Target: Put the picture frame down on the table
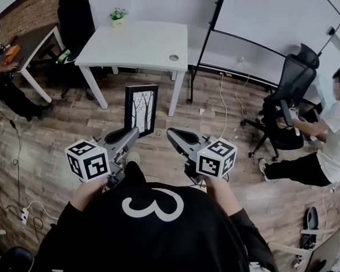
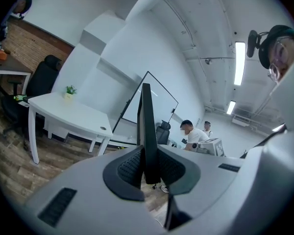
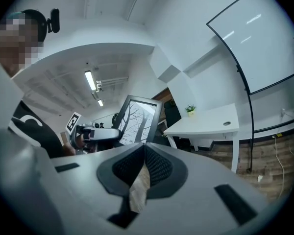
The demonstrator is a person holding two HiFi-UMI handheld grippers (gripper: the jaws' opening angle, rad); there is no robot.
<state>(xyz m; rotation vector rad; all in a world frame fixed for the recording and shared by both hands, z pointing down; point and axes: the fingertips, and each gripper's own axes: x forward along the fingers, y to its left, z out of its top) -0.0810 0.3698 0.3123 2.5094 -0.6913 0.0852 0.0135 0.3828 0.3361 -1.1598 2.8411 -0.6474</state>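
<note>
A black picture frame [image 1: 141, 109] with a bare-tree print hangs upright in the air above the wood floor, in front of the white table [image 1: 137, 45]. My left gripper [image 1: 134, 134] is shut on the frame's lower left edge. In the left gripper view the frame [image 2: 146, 121] shows edge-on, pinched between the ribbed pads [image 2: 131, 166]. My right gripper [image 1: 172, 134] hovers just to the right of the frame, apart from it, shut with nothing in it. In the right gripper view [image 3: 143, 150] the jaw tips meet, and the frame [image 3: 138, 122] shows beyond them.
A small potted plant [image 1: 118, 16] stands at the table's far edge. A rolling whiteboard [image 1: 272, 16] stands to the right of the table. A person [image 1: 333, 136] sits at the right beside a black office chair [image 1: 288, 98]. Cables [image 1: 231, 103] trail over the floor.
</note>
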